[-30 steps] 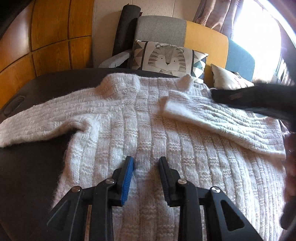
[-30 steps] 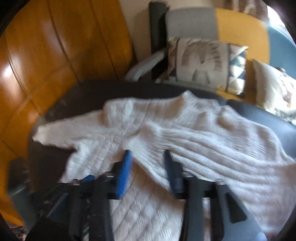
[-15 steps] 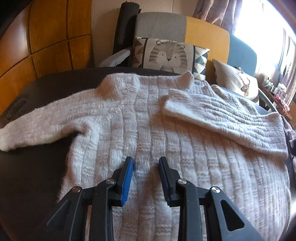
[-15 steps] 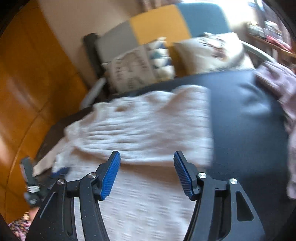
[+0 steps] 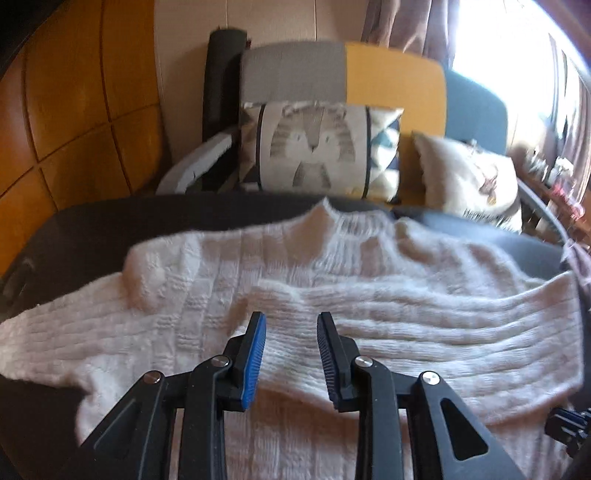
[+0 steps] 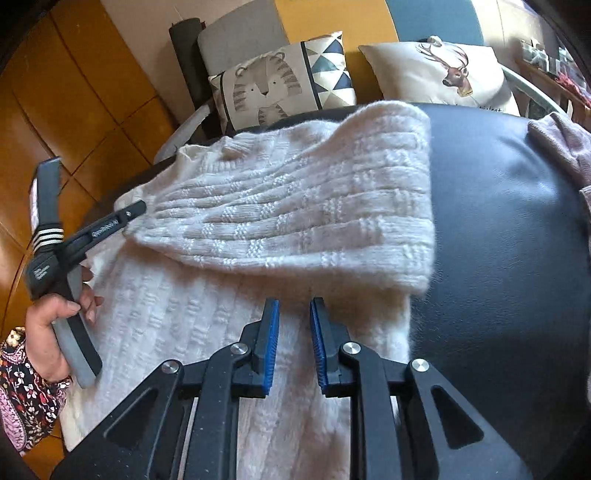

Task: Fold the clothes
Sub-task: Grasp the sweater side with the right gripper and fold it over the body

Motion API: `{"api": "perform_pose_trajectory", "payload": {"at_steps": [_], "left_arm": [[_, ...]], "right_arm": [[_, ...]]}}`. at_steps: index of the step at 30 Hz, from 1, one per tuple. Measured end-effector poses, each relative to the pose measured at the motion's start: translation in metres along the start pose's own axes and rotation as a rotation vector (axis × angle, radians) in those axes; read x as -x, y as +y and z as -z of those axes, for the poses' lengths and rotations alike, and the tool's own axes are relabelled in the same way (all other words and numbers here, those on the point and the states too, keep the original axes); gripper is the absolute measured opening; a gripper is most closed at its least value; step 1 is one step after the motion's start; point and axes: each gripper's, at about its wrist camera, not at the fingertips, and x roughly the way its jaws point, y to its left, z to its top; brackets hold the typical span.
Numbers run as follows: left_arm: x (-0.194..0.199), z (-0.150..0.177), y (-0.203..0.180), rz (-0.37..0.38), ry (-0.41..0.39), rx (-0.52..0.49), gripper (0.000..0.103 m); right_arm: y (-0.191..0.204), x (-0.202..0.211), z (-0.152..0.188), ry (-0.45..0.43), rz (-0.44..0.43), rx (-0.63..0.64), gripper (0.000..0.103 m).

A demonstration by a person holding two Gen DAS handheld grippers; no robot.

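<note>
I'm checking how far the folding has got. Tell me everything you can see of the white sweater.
The white sweater is a fluffy, chunky knit with ribbed and basket-weave bands. It lies flat on the dark padded table, collar toward the cushions. One sleeve is folded across the chest; the other sleeve is spread out sideways. The left gripper hovers over the folded sleeve's cuff, nothing between its pads. The right gripper, jaws closing, is over the body near the side edge; contact is unclear.

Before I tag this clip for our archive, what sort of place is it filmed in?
Probably a living room at home. A sofa with a tiger cushion and a deer cushion stands behind the dark table, curtains hang by a bright window, and a white sweater lies spread for folding.
</note>
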Motion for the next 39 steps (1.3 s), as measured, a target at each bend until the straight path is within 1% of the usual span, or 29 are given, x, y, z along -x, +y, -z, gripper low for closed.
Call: {"api": "perform_pose_trajectory", "payload": {"at_steps": [1,3,6,8,9,11,13,14,15,18,20,22,25,27,29,33,34,35,37,38,39], "left_arm": [[-0.005,0.002,0.001,-0.004,0.011,-0.001,0.029],[-0.013,0.006,0.005,0.018,0.037,0.016,0.029],[-0.014,0.007,0.008,0.028,0.036,0.03,0.029],[-0.014,0.008,0.01,0.033,0.036,0.038,0.029],[-0.014,0.008,0.008,0.024,0.035,0.029,0.029],[-0.014,0.009,0.005,0.011,0.033,0.016,0.029],[-0.014,0.009,0.005,0.003,0.031,0.008,0.029],[-0.013,0.009,0.004,-0.001,0.029,0.005,0.03],[-0.013,0.01,0.003,-0.005,0.027,0.001,0.03],[-0.013,0.01,0.003,-0.006,0.024,0.0,0.03],[-0.013,0.01,0.004,-0.001,0.023,0.005,0.03],[-0.014,0.01,0.003,0.002,0.021,0.007,0.03],[-0.014,0.01,0.002,-0.002,0.019,0.004,0.03],[-0.014,0.01,0.0,-0.008,0.017,-0.002,0.03],[-0.014,0.01,0.0,-0.007,0.016,-0.002,0.03],[-0.013,0.01,0.002,0.002,0.015,0.007,0.03],[-0.013,0.01,0.002,0.001,0.014,0.007,0.03],[-0.013,0.011,0.002,0.0,0.014,0.007,0.03],[-0.013,0.011,0.001,-0.003,0.013,0.004,0.03],[-0.013,0.011,0.0,-0.004,0.012,0.003,0.03],[-0.013,0.011,0.0,-0.005,0.012,0.001,0.03]], "right_arm": [[0.0,-0.003,-0.003,-0.005,0.015,0.005,0.019],[-0.001,-0.009,-0.009,-0.017,0.045,0.015,0.019],[-0.002,-0.015,-0.017,-0.035,0.095,0.041,0.019],[-0.005,-0.016,-0.025,-0.052,0.16,0.082,0.019],[-0.009,-0.015,-0.027,-0.06,0.175,0.089,0.019],[-0.026,-0.009,-0.032,-0.084,0.254,0.08,0.018],[-0.046,-0.002,-0.034,-0.111,0.331,0.054,0.008],[-0.059,-0.003,-0.032,-0.103,0.332,0.013,0.002],[-0.071,-0.004,-0.03,-0.093,0.33,-0.03,0.0],[-0.078,0.004,-0.023,-0.112,0.273,-0.048,0.0],[-0.068,0.014,-0.019,-0.125,0.263,-0.004,0.0],[-0.063,0.033,-0.013,-0.172,0.172,-0.013,0.001],[-0.057,0.055,-0.019,-0.269,0.125,-0.024,0.002],[-0.054,0.047,-0.039,-0.275,0.14,-0.019,0.002],[-0.055,0.029,-0.055,-0.248,0.183,0.027,0.002],[-0.051,-0.033,-0.082,-0.079,0.236,0.098,0.002],[-0.049,-0.048,-0.086,-0.033,0.267,0.122,0.002],[-0.047,-0.059,-0.087,-0.013,0.297,0.153,0.002],[-0.046,-0.064,-0.089,-0.034,0.357,0.21,0.0],[-0.048,-0.065,-0.091,-0.035,0.38,0.207,0.0],[-0.053,-0.064,-0.096,-0.04,0.388,0.165,0.0]]}}
